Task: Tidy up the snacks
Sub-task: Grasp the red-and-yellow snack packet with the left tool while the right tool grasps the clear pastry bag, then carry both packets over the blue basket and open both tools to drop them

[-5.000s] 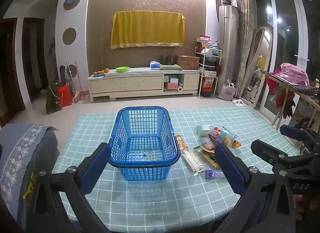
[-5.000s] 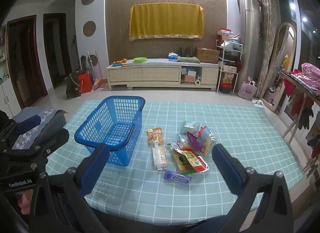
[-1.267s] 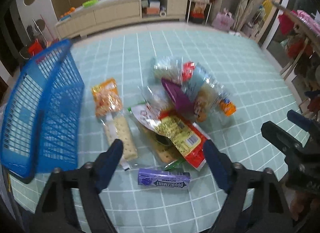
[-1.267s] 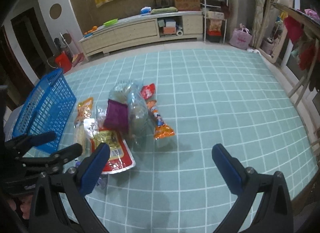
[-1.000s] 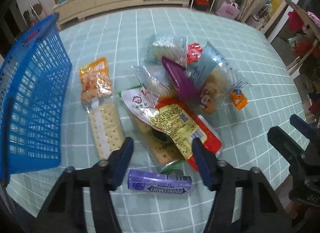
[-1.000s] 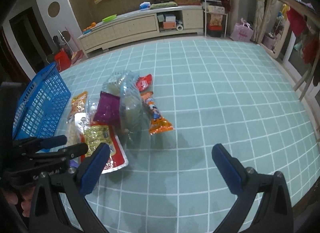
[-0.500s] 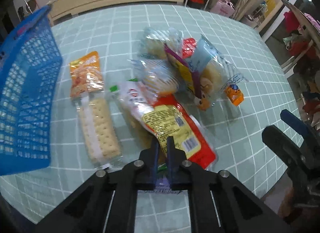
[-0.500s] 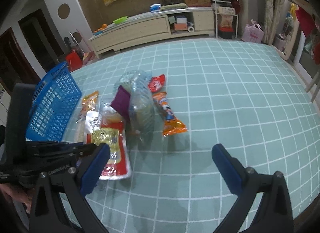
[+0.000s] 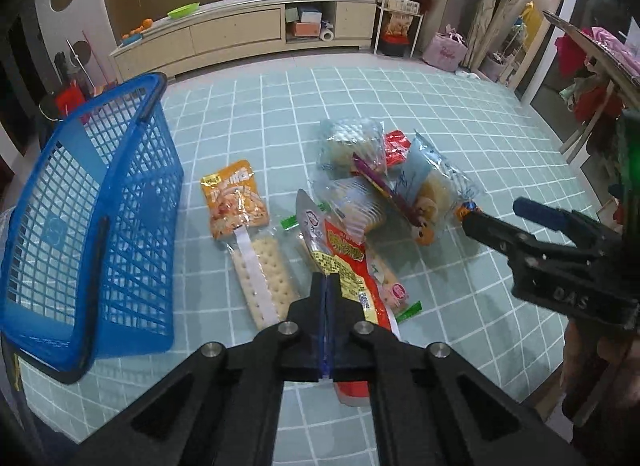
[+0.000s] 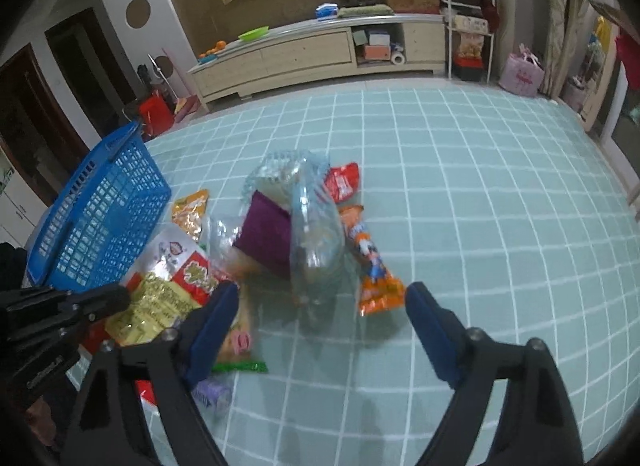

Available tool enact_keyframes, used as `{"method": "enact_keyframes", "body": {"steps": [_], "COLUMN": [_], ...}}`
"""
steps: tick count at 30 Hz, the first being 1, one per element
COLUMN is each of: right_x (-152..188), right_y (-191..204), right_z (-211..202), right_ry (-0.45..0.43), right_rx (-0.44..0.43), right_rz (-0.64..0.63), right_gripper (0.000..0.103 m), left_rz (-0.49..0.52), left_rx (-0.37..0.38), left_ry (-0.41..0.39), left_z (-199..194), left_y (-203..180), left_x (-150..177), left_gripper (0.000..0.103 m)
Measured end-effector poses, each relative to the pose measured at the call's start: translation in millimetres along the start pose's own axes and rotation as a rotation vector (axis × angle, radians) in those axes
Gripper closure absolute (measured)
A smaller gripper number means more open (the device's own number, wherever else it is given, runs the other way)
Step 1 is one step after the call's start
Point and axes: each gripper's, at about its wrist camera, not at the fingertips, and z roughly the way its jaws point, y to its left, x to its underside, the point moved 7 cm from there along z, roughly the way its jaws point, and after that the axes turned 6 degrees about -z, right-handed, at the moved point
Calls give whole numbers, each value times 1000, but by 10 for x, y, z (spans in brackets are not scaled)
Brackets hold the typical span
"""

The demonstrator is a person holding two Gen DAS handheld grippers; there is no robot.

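My left gripper (image 9: 326, 280) is shut on the near part of a red and yellow snack packet (image 9: 340, 254), whose far end is raised off the teal checked tablecloth (image 9: 460, 125). The blue basket (image 9: 92, 205) stands to its left, tilted in this view. In the right wrist view my right gripper (image 10: 322, 294) has its jaws closing; the near end of a clear blue bag (image 10: 316, 234) and an orange packet (image 10: 374, 270) lie between them, and the pads touch neither. A purple packet (image 10: 266, 242) leans against that bag.
Loose on the cloth lie an orange pouch (image 9: 234, 201), a cracker pack (image 9: 264, 274), clear bread bags (image 9: 348, 141), a small red packet (image 10: 342, 181) and a purple gum pack (image 10: 210, 392). The table's near edge runs just below both grippers. A long cabinet (image 10: 312, 49) stands far behind.
My left gripper has shut on the red and yellow packet and lifted its end. My right gripper has moved in over the pile and its jaws have narrowed.
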Motion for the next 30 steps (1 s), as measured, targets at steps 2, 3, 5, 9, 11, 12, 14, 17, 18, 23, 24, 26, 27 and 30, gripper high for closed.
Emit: {"method": "enact_keyframes", "body": {"steps": [2,3,5,9,11,12,14,17,18,23,24,26,27,30], "right_x": [-60,-80,-117,-87,-72,-62,-42,-44,-25,66,101,130,144,182], "right_y": [-1,-2,-4,5,18,25,40,42,47,75,106,157,196,319], "right_z": [60,81,147,331,406,447,468,433,405,182,91,-38,-106,-295], "right_ry": [-4,-5,-2,59,79,86,83,73,77,88,89,84,83,74], "right_rx": [9,11,13,-3,-28,-31,-25,-15,-10,22,23,27,32,44], "right_rz": [-16,-18,-22,-26,-13,-9,-7,-5,-5,30,39,46,46,51], "right_gripper": [17,18,24,44,48,50,64,66,66,66,66,67,67,67], "left_rz": [-8,-10,-11,-18,-11,-8,-10,-19,-19,7,11,26,34,64], "left_rx": [1,1,3,9,12,10,11,20,28,64,74,93,98,122], "left_ry": [10,12,14,20,19,20,25,21,18,-19,-24,-41,-48,-79], "left_z": [67,105,143,194,215,232,266,229,204,7,-43,-158,-199,-395], "left_y": [40,53,60,75,71,74,83,87,81,37,35,33,40,48], "left_x": [-10,-19,-4,-36,-61,-69,-83,-94,-94,-83,-74,-54,-52,-38], "left_gripper": [103,103,103,103,103,103,103,103,103,103,103,103,103,103]}}
